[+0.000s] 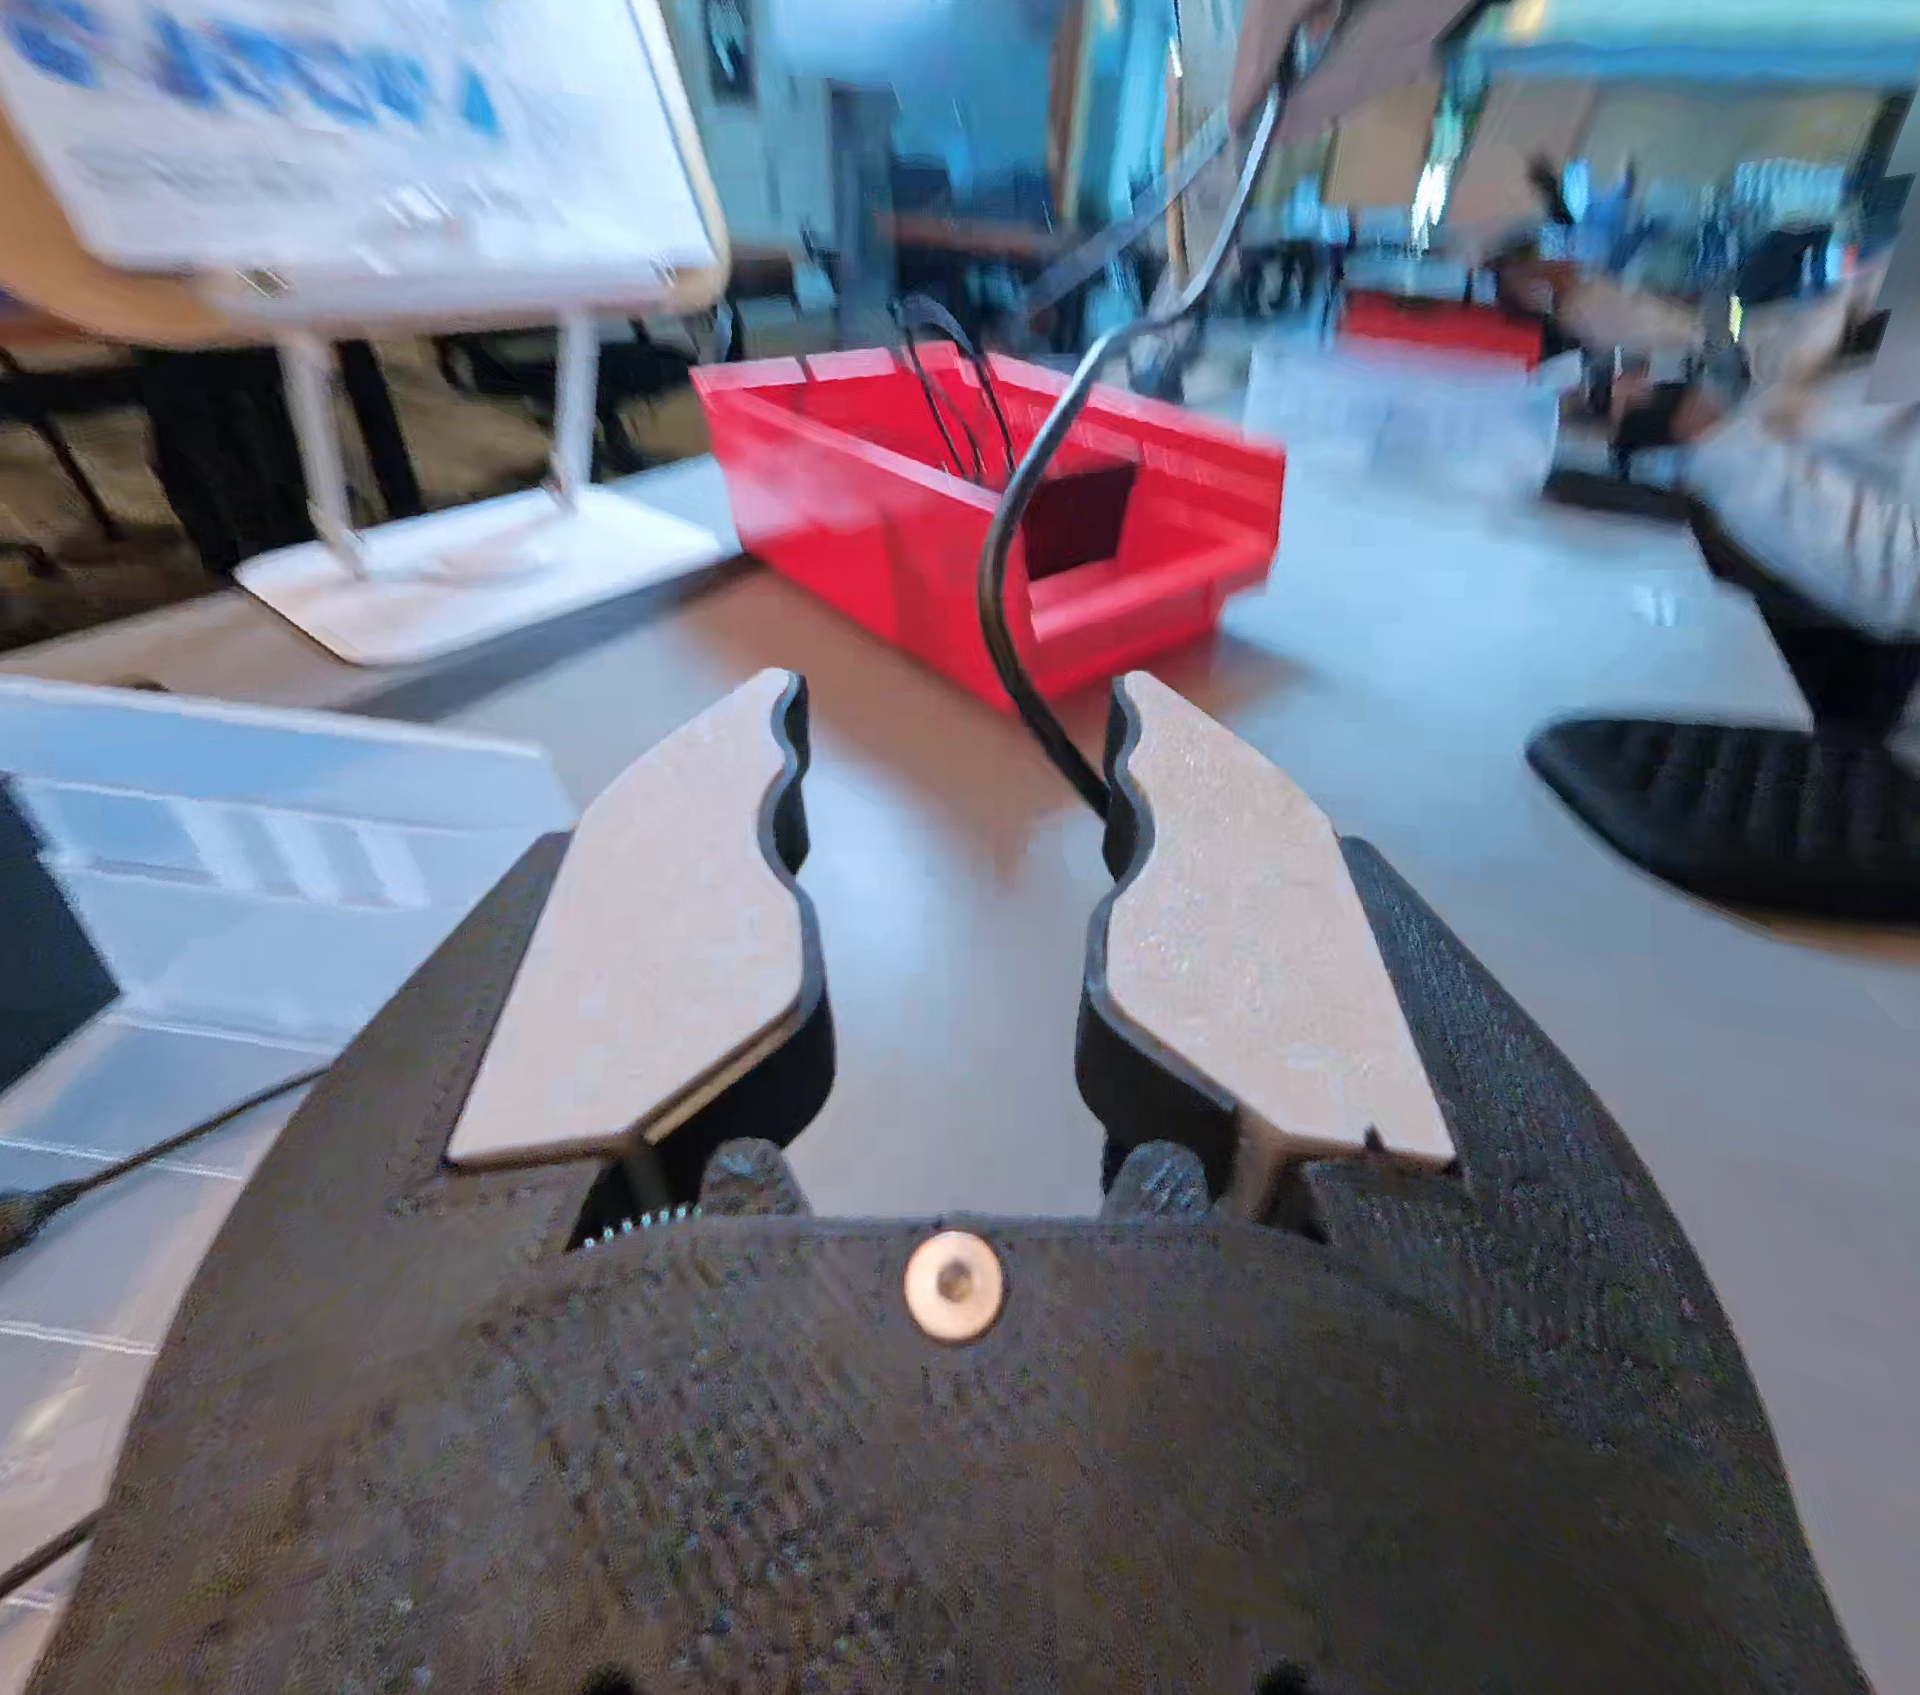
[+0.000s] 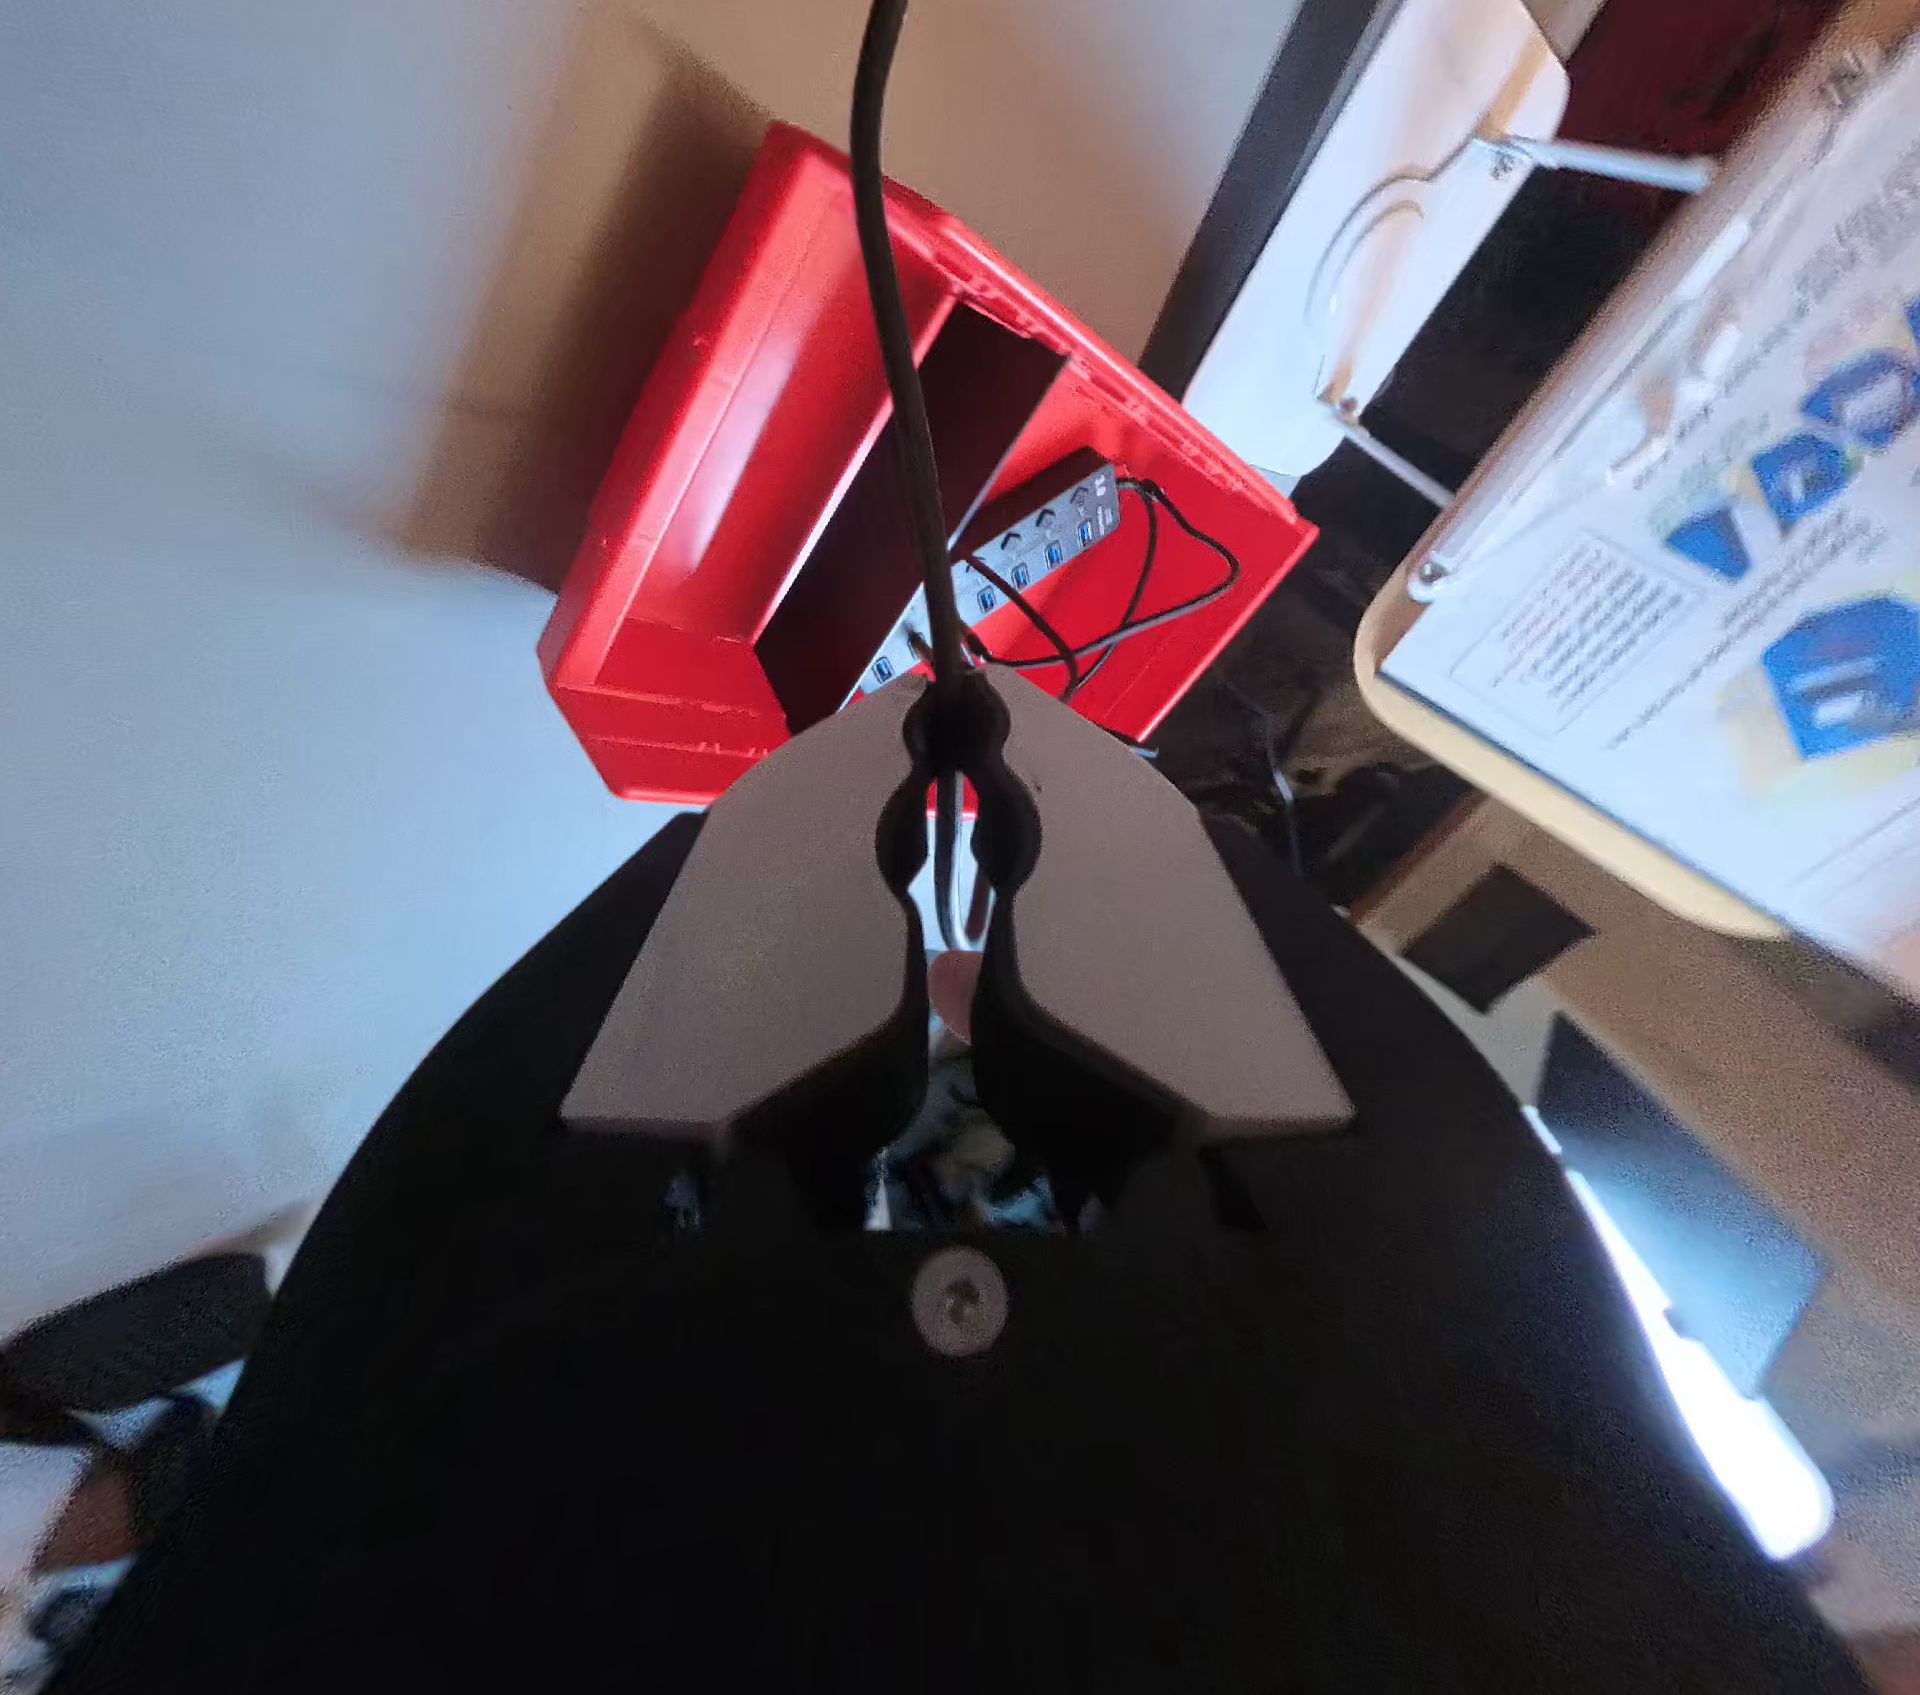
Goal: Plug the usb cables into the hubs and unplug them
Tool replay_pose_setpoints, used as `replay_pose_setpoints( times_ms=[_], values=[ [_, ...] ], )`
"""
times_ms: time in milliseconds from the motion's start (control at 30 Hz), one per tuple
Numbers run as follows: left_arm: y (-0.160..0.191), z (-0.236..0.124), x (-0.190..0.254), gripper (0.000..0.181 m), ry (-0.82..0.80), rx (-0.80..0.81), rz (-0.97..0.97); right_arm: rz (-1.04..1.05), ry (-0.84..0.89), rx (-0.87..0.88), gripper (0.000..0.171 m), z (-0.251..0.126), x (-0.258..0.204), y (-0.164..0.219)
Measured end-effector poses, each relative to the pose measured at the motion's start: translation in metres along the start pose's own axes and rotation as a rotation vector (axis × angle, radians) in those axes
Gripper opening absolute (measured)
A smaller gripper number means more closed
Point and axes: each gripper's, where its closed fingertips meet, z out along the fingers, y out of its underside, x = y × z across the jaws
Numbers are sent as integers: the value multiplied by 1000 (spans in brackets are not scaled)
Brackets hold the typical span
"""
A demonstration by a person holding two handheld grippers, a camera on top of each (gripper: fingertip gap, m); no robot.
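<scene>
Above red bin, right hand-held gripper pinching black cable, white sign stand beside.

Red bin beside white sign stand.

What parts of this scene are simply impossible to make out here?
- Black cable far end: right wrist view, cut off by the top edge.
- USB hub in the red bin: partly behind the right gripper; ports too small.
- Background: left wrist view, blurred.
</scene>
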Motion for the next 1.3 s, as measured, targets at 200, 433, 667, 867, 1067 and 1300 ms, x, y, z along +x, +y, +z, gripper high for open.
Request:
replay_pose_setpoints(
  times_ms=[200, 433, 667, 867, 1067, 1300],
  values=[
    [-59, -44, -25, 50, -79, 334, -91, 307, 118, 148, 3, -49, 63, 62],
    [-31, -22, -19, 50, -62, 197, -63, 702, 371, 72, 3, -43, 111, 176],
    [-12, -10, -14, 47, -53, 97, -34, 812, 474, -337, 2, 16, 93, 268],
    [0, -4, -14, 46, -50, 45, -33, 467, 406, -612, 2, 70, 67, 261],
    [6, -1, -12, 46, -42, 8, -19, 387, 239, -490, 1, 138, 48, 202],
    [10, 0, -12, 46, -42, -14, -2, 415, 167, -328, 1, 193, 50, 139]
  ],
)
